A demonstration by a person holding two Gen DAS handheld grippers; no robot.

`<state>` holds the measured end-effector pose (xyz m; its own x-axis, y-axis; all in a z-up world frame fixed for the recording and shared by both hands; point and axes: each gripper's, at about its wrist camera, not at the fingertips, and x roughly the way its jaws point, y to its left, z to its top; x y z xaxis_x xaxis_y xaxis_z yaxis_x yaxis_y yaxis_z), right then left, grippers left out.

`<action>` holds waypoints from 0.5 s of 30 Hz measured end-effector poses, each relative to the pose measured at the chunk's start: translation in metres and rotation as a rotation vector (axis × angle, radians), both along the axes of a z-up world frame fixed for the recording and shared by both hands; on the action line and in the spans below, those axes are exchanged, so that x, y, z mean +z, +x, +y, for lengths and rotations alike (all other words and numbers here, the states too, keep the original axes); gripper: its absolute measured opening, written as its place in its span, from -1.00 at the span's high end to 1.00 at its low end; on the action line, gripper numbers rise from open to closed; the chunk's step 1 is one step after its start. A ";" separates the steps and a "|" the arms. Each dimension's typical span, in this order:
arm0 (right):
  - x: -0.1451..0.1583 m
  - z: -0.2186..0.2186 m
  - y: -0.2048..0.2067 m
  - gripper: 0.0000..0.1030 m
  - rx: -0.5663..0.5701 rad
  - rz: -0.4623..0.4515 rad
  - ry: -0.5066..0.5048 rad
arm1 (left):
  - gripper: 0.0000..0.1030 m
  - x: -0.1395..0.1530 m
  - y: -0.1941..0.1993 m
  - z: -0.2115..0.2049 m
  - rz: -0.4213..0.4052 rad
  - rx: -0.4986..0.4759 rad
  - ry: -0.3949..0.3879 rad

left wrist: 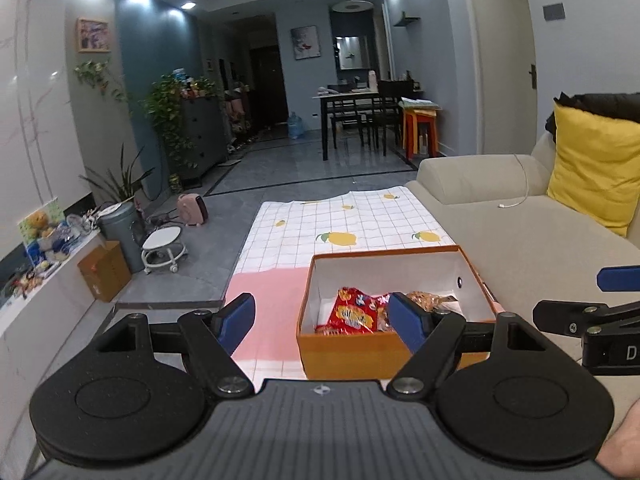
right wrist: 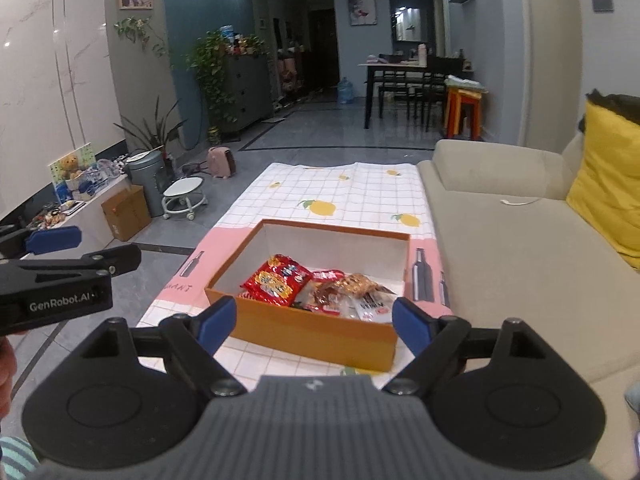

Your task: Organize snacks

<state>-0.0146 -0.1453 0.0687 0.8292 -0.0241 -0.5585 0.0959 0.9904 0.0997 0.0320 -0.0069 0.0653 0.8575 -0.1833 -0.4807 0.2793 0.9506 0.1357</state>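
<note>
An orange box (right wrist: 312, 334) with a white inside stands on a low table under a lemon-print cloth (right wrist: 352, 196). It also shows in the left wrist view (left wrist: 352, 354). Inside lie a red snack packet (right wrist: 276, 280), a brown snack packet (right wrist: 352, 286) and a white packet (right wrist: 372, 308). The red packet also shows in the left wrist view (left wrist: 354, 314). My left gripper (left wrist: 322, 318) is open and empty, held before the box's near left side. My right gripper (right wrist: 312, 326) is open and empty, held before the box's near wall.
A beige sofa (right wrist: 520, 240) with a yellow cushion (right wrist: 608, 184) runs along the table's right side. A cardboard carton (right wrist: 126, 212), a bin (right wrist: 146, 176) and a small white stool (right wrist: 184, 196) stand on the floor to the left. A dining table (right wrist: 404, 84) stands far back.
</note>
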 end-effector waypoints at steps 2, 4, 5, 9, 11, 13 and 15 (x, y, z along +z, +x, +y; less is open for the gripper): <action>-0.003 0.006 -0.014 -0.63 -0.010 -0.007 -0.009 | -0.73 -0.004 -0.009 0.004 0.010 0.013 -0.013; -0.008 0.009 -0.027 -0.64 -0.011 -0.014 -0.023 | -0.75 -0.011 -0.016 0.007 0.024 0.026 -0.025; -0.011 0.011 -0.031 -0.66 -0.008 -0.014 -0.028 | -0.75 -0.014 -0.021 0.009 0.032 0.030 -0.026; -0.023 0.016 -0.046 -0.69 -0.009 -0.016 -0.013 | -0.75 -0.029 -0.031 0.014 0.082 0.035 -0.017; -0.027 0.018 -0.048 -0.69 -0.003 -0.023 -0.008 | -0.75 -0.037 -0.035 0.017 0.107 0.051 -0.016; -0.029 0.021 -0.050 -0.69 0.007 -0.032 -0.010 | -0.75 -0.044 -0.032 0.017 0.137 0.071 -0.013; -0.033 0.023 -0.049 -0.72 0.022 -0.041 -0.017 | -0.75 -0.050 -0.036 0.018 0.157 0.082 -0.009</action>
